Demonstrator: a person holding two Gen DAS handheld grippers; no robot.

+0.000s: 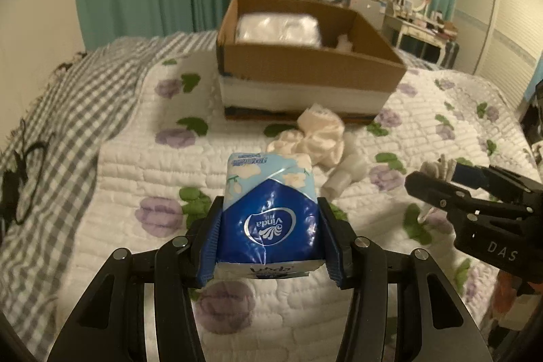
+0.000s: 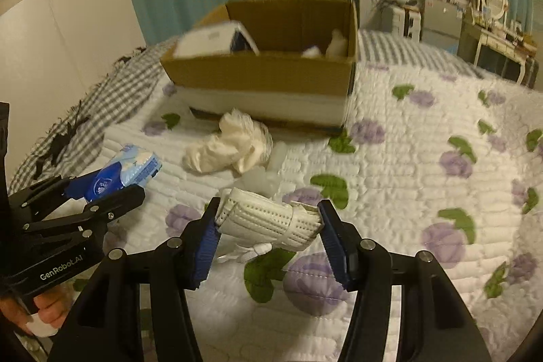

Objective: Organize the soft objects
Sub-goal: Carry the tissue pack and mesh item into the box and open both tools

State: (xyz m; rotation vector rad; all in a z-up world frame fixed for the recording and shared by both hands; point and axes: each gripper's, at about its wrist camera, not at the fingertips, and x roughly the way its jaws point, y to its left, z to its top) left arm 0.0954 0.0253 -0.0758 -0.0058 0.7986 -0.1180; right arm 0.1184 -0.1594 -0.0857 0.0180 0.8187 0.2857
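My left gripper [image 1: 269, 209] is shut on a blue and white Vinda tissue pack [image 1: 269, 209] and holds it above the quilt. It shows at the left of the right wrist view [image 2: 125, 172]. My right gripper [image 2: 268, 221] is shut on a white knitted roll [image 2: 268, 221] held crosswise between the pads; it shows at the right of the left wrist view [image 1: 441, 167]. A cardboard box [image 1: 305, 63] stands farther back on the bed and holds a white package [image 1: 278, 27]. A crumpled cream cloth [image 1: 312, 134] lies in front of the box.
The bed has a white floral quilt [image 2: 407, 192] and a grey checked blanket [image 1: 68, 111] on the left. A small clear plastic item [image 2: 261, 178] lies by the cloth. Teal curtains, a wall TV and a dressing table [image 1: 420, 22] stand behind.
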